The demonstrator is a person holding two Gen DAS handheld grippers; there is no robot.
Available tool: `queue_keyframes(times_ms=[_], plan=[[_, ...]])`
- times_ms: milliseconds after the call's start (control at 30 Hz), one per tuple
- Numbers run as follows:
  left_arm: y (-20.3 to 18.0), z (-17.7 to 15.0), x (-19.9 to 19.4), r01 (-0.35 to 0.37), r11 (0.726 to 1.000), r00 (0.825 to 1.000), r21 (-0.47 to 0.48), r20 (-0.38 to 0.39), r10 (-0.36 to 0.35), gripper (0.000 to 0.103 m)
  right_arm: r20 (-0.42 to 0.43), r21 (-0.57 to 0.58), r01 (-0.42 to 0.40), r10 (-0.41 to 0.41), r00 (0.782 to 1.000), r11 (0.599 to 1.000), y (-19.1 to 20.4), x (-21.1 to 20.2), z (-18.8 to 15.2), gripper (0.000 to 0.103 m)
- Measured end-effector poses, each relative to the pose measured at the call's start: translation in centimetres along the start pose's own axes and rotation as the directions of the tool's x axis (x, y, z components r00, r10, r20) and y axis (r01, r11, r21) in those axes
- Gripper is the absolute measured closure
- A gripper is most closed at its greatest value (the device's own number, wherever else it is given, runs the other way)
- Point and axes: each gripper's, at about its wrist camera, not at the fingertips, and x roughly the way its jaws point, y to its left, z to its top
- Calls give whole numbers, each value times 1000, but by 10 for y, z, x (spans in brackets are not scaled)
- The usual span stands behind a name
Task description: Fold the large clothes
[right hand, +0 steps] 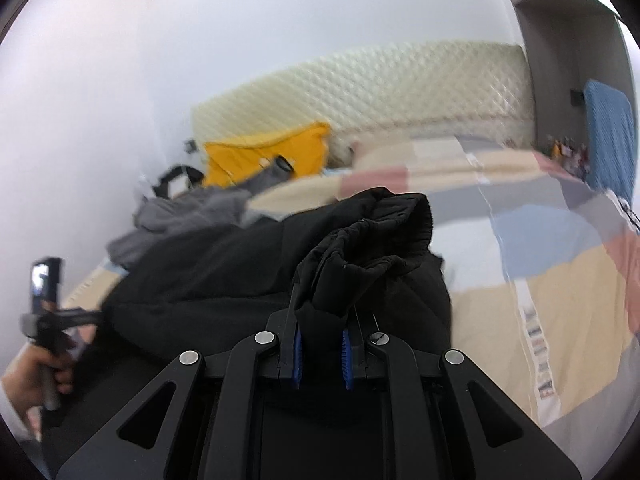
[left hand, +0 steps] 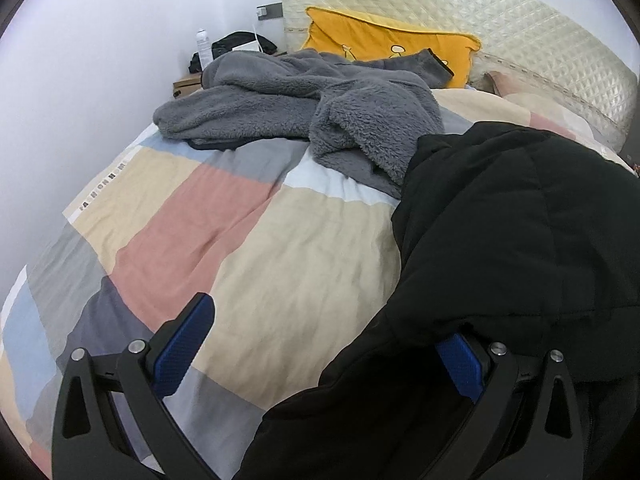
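The bulky black padded jacket [left hand: 500, 240] lies on the patchwork-covered bed [left hand: 280, 248] toward its foot edge. The right claw [right hand: 320, 354] pinches its bunched cuff; the left claw [left hand: 320, 352] is spread wide, one finger under the fabric.

A home bedroom: patchwork-quilted bed [left hand: 248, 240], padded headboard [left hand: 500, 28], yellow pillow [left hand: 380, 44].

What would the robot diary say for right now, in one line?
right tool: shut on black jacket | left tool: open, jacket edge draped over one finger | grey fleece: unfolded on bed
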Motion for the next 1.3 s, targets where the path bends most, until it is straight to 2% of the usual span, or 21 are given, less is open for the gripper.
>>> queue_keyframes(times_ms=[167,367,567,800,867,900,967,1067,1300], plan=[[-6,-1,0,23,999,1000,29,2,-23,0,-64,-8,54,-54,996,999,-15,25,-18,91],[-6,-4,6,53,998,998,29,-17,-52,0,-103,-62,111,-117,988,992,-12,46,-31,90],[-9,-7,16,48,998,998,52,-33,-46,0,-153,-73,149,-159,975,986,-11,68,-41,89],[-6,-8,18,69,997,996,27,-58,-67,0,-143,-48,188,-193,971,981,-8,60,-43,88],[-5,-8,14,64,998,996,21,-68,-63,0,-139,-46,209,-213,967,977,-4,53,-42,80],[-4,-9,11,62,998,996,21,-68,-60,0,-140,-35,219,-221,965,975,-2,47,-42,71],[-4,-11,2,64,998,996,28,-59,-63,0,-130,-6,205,-204,970,979,-1,35,-42,63],[-5,-16,-14,71,996,997,50,-43,-69,0,-107,14,180,-178,978,984,4,15,-41,41],[-17,-25,-66,117,989,992,88,33,-121,0,-49,-21,145,-146,988,989,29,-48,-34,41]])
